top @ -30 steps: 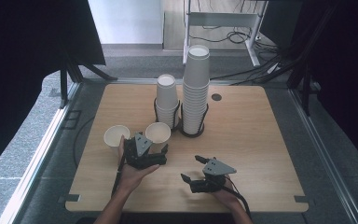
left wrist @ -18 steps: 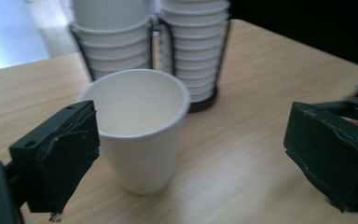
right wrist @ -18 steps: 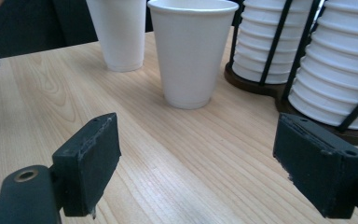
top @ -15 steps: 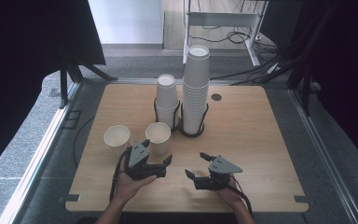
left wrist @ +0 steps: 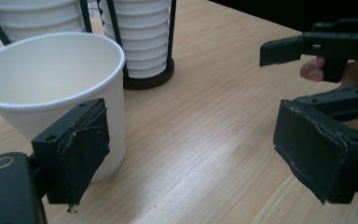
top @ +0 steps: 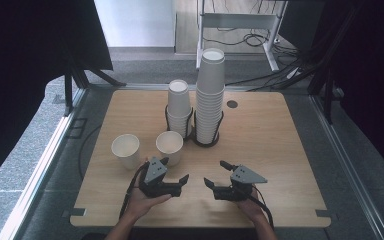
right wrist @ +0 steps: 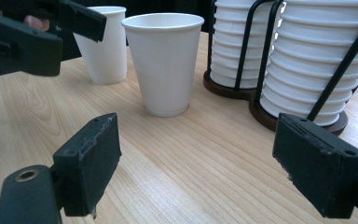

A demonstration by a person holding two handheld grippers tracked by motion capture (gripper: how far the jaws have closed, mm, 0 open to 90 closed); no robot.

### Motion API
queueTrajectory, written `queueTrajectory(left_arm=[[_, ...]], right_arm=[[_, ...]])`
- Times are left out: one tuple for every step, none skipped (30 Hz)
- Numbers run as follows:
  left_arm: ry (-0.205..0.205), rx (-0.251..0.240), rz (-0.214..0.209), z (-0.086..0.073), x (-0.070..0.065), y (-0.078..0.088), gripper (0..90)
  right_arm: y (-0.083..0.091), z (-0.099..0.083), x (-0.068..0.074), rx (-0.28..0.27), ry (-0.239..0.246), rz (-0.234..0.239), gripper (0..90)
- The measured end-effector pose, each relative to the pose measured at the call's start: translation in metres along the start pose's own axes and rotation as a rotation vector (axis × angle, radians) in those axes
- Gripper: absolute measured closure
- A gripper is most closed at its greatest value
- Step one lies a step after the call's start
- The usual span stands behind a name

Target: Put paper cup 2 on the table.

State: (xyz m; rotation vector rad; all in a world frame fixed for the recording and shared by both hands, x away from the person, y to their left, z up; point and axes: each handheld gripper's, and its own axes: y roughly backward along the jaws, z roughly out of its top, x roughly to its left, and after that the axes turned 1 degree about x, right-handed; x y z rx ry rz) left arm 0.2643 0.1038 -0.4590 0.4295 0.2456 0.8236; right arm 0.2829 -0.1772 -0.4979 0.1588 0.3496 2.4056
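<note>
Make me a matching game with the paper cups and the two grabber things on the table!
Things:
1. tall cup stack
2. short cup stack
3. left gripper
4. right gripper

Descriptions:
A. in the left wire holder
B. near the two loose cups, jaws apart and empty, just been closing
C. in the right wire holder
D. open over bare wood, nearer the table's right side

Pairs: 1-C, 2-A, 3-B, 4-D

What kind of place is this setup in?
Probably a lab or test workstation, not a café: a wooden table fenced by dark screens, loose cables on the floor behind it, and paper cup stacks in wire holders.
</note>
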Motion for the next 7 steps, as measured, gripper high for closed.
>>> queueTrajectory(left_arm=[[0.002,0.005,0.001,-0.0006,0.0001,-0.0010,10.9],[0.001,0.013,0.001,-0.0012,0.0004,-0.0023,10.9],[0.002,0.022,0.002,-0.0019,0.0003,-0.0035,10.9],[0.003,0.033,0.006,-0.0029,-0.0001,-0.0052,10.9],[0.003,0.037,0.004,-0.0027,-0.0002,-0.0054,10.9],[0.003,0.037,0.004,-0.0027,-0.0002,-0.0054,10.9],[0.009,0.037,0.002,-0.0023,-0.0008,-0.0052,10.9]], right_arm=[[0.0000,0.0000,-0.0002,0.000,-0.001,0.000,14.4],[-0.0002,-0.0002,-0.0003,0.002,0.001,0.000,14.4],[-0.0005,-0.0004,-0.0001,0.003,0.002,0.000,14.4],[-0.0007,-0.0004,0.0002,0.003,0.002,0.001,14.4],[-0.0008,-0.0005,0.0004,0.004,0.003,0.002,14.4],[-0.0008,-0.0005,0.0004,0.004,0.003,0.002,14.4],[-0.0008,-0.0005,0.0004,0.004,0.003,0.002,14.4]])
